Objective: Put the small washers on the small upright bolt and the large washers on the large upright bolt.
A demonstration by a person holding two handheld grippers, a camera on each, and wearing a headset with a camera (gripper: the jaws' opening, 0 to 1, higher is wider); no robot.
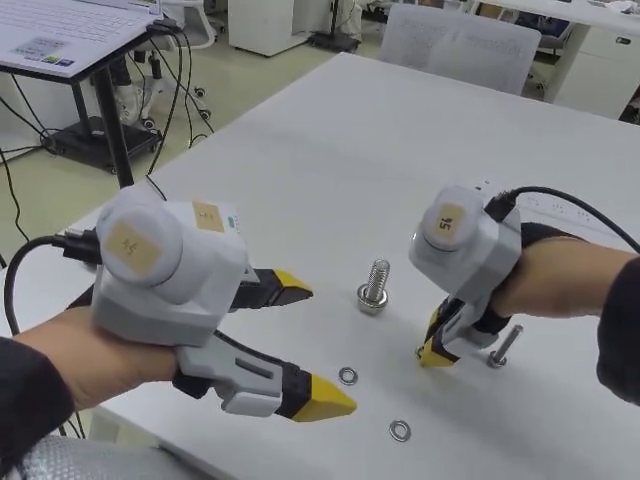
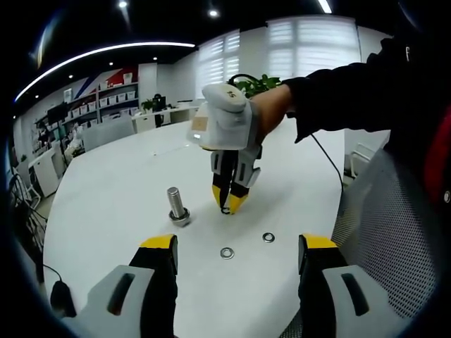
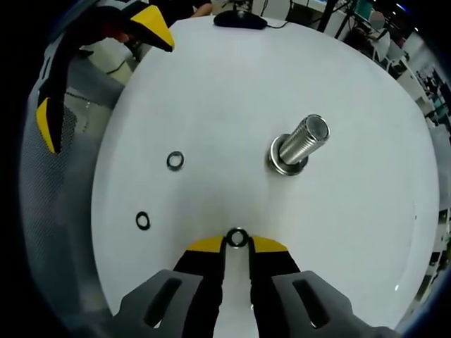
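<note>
1. Likely the held washer [image 3: 237,238] could pop free, since the right tongs [image 3: 237,244] pinch it narrowly by their very tips.
2. Bumping the small bolt [image 1: 503,347], just beside those tongs, could topple it.
3. Between both tongs stands the large bolt [image 1: 374,285].
4. Empty, the left tongs [image 1: 318,345] gape wide. One loose washer [image 1: 348,376] lies on the tabletop [image 1: 330,150] near their tips, with another washer [image 1: 400,431] beside it.

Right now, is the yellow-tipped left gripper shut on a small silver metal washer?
No, the left gripper has its jaws wide apart, and two washers lie loose on the white table.
</note>
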